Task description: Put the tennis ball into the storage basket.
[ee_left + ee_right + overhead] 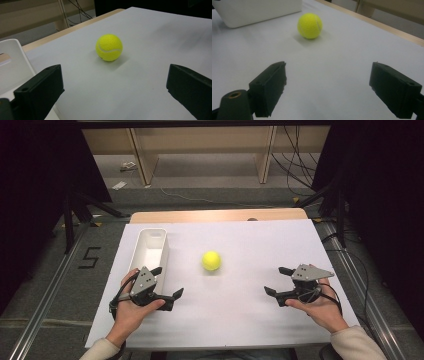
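Yellow ball (211,260) is sitting free between my two released grippers; I am lining the left gripper (166,282) squarely on it, keeping off the bin (148,251).

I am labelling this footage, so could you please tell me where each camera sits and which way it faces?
High view: above the person's side, facing forward and down on the table; both forearms, left gripper, right gripper.
Left gripper view: rides on the left gripper, looking between its open jaws at the tennis ball and white bin.
Right gripper view: rides on the right gripper, facing the ball.
Shared: all three show ball and bin.
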{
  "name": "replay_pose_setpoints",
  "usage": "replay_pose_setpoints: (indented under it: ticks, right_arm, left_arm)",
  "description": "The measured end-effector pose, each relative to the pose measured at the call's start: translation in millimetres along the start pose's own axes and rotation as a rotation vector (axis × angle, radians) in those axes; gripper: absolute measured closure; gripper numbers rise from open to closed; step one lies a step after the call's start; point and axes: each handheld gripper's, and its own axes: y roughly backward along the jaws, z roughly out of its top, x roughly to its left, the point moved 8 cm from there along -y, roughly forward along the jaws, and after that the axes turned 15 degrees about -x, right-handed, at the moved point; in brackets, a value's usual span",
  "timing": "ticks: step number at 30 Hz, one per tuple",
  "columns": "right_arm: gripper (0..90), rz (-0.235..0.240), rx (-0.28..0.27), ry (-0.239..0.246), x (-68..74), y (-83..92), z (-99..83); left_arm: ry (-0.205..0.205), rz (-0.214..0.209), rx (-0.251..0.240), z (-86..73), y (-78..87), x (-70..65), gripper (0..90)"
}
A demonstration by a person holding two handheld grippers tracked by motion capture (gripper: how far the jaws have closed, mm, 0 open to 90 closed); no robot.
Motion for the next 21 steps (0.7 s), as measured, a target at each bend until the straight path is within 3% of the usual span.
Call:
replay_pose_setpoints:
  ticks: [8,21]
  right_arm:
    - [15.4,-0.009,-0.017,-0.005,1.1,-6.6,4.7]
    - [15.5,0.004,-0.028,0.009,3.3,-40.6,15.5]
  left_arm:
    - [-0.004,-0.001,0.0,0.4,0.5,-1.5,0.5]
    - [-0.006,-0.001,0.0,0.9,1.0,-1.4,0.5]
